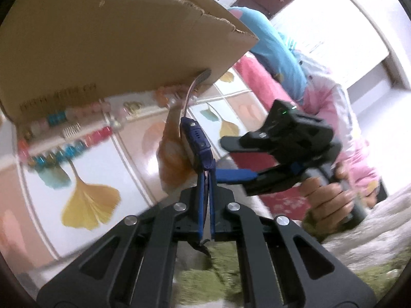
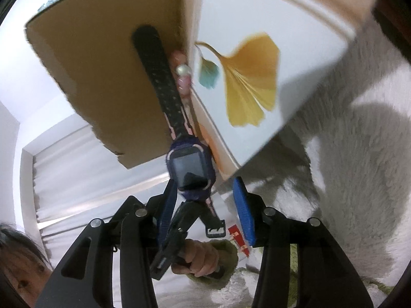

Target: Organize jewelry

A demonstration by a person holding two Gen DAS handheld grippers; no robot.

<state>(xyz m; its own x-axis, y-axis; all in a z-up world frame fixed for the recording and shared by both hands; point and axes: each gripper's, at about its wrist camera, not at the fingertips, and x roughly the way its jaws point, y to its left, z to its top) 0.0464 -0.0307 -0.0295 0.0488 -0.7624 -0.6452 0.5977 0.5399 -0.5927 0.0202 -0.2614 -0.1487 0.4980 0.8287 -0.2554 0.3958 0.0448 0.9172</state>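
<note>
Left gripper (image 1: 205,179) pinches the watch (image 2: 190,166); right gripper (image 2: 205,200) gapes beside it.

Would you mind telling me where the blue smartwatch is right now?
The smartwatch is clamped by its strap in the left gripper, centre of both views, its far strap reaching into the cardboard box beside the ginkgo-leaf box.

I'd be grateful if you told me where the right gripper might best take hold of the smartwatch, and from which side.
Probably the long strap just above the watch case, jaws closing across its flat faces from the open side. The left gripper already pinches the short buckle strap below the case, and the right gripper stands open around it. The strap's far end lies against the cardboard.
</note>
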